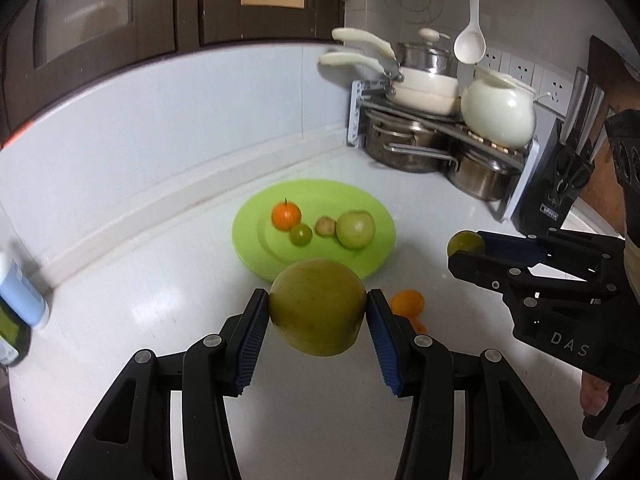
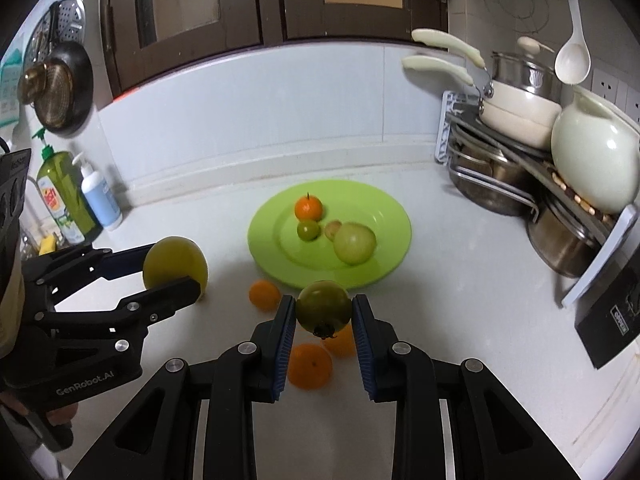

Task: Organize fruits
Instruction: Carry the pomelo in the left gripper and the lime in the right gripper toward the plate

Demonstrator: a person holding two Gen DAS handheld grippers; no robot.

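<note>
My left gripper [image 1: 318, 306] is shut on a large yellow-green pear [image 1: 318, 307] and holds it above the counter, short of the green plate [image 1: 360, 268]. My right gripper [image 2: 323, 312] is shut on a small green tomato [image 2: 323, 306], also near the plate [image 2: 384, 256]. On the plate lie an orange [image 2: 308, 207], a small green fruit [image 2: 308, 230], a small brown fruit [image 2: 332, 229] and a green pear [image 2: 354, 243]. Three oranges [image 2: 310, 366] lie on the counter under my right gripper. Each gripper shows in the other's view: right [image 1: 460, 248], left [image 2: 176, 266].
A pot rack [image 2: 532, 184] with pans and a white jar [image 2: 596, 160] stands at the back right, a black knife block [image 1: 560, 184] beside it. Soap bottles [image 2: 68, 196] stand at the left wall. A white ladle [image 1: 470, 46] hangs above the rack.
</note>
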